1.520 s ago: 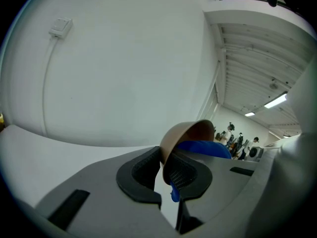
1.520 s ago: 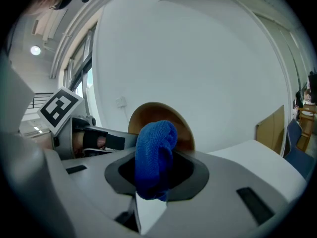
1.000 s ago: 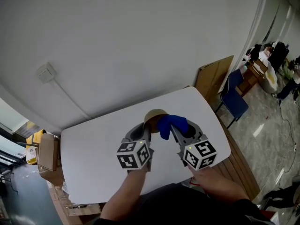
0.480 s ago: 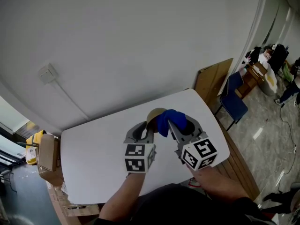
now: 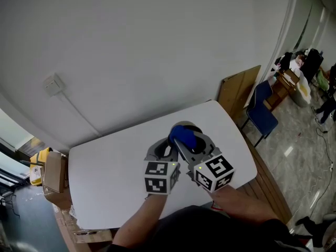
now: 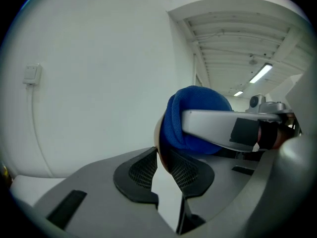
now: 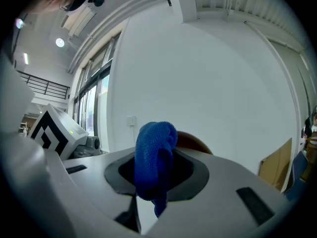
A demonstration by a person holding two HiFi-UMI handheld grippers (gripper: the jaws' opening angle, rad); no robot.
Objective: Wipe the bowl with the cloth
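Blue cloth point(image 7: 154, 152) in R gripper point(image 7: 157, 175) pressed against tan bowl point(image 7: 195, 142).

**Surroundings only**

Worktop point(image 5: 105, 167) was white, with rounded corners, set against a plain white wall point(image 5: 157, 46). Wall box point(image 5: 52, 83) sat upper left, and a cable point(image 5: 79, 114) ran down from it toward the worktop. Brown board point(image 5: 239, 88) leaned past the right end, blue chair point(image 5: 261, 112) just beside it. Cardboard box point(image 5: 52, 170) and a yellow item point(image 5: 38, 159) stood off the left end.
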